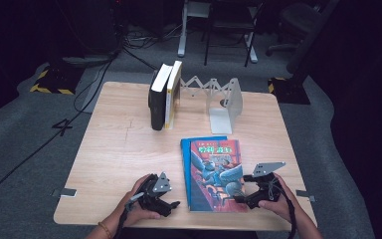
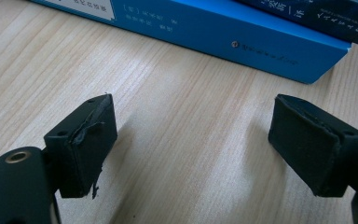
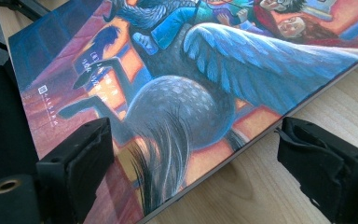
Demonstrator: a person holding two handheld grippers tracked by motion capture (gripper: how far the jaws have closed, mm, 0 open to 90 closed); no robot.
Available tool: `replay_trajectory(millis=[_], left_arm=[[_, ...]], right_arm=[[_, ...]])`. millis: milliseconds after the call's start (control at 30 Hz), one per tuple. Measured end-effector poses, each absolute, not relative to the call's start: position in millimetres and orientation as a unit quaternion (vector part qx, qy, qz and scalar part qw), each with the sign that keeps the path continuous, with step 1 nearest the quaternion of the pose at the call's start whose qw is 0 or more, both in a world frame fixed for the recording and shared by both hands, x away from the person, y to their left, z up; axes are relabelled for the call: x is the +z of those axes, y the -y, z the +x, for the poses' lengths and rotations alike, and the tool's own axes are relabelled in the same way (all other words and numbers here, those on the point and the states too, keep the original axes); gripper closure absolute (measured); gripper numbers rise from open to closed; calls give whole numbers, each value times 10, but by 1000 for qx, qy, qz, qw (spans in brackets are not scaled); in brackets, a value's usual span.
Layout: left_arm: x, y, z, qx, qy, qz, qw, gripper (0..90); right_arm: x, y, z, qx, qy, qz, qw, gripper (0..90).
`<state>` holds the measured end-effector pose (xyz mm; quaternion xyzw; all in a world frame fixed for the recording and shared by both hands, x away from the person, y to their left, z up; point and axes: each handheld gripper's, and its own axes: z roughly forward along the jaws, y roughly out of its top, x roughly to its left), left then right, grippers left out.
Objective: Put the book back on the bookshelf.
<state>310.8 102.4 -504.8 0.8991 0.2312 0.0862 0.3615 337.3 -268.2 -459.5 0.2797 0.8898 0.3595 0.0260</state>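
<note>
A book with an illustrated cover and a blue spine point(image 1: 213, 172) lies flat near the table's front edge. My left gripper point(image 1: 173, 204) rests low on the wood just left of the spine, a hand around it. In the left gripper view the left gripper point(image 2: 193, 126) is open over bare wood, with the blue spine point(image 2: 223, 37) a short way ahead. My right gripper point(image 1: 239, 198) sits at the book's front right corner. In the right gripper view the right gripper point(image 3: 191, 144) is open astride the book's point(image 3: 191, 70) edge: one jaw over the cover, the other over the table.
Two or three books point(image 1: 165, 94) stand upright at the back of the wooden table point(image 1: 119, 149), beside a white expanding bookend rack point(image 1: 224, 102). Chairs and cables lie on the floor beyond the table's far edge.
</note>
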Motion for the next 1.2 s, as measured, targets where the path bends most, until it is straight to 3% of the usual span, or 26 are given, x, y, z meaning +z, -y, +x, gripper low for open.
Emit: replay_trajectory(millis=[200,433,1000,1100,1200], left_arm=[[-5049,-1019,3118,85,-230,899,362,153],[-5048,-1018,3121,85,-231,899,361,153],[-5048,-1014,3126,85,-230,900,361,152],[-5048,-1012,3132,86,-230,900,361,153],[-5047,-1009,3138,86,-232,899,361,155]], right_arm=[[-4563,2645,3344,355,-894,268,47,132],[-4492,2625,3283,353,-896,252,93,237],[-4426,2451,3634,363,-892,256,84,241],[-4469,2395,3776,364,-886,279,66,296],[-4486,2365,3831,379,-881,276,53,411]])
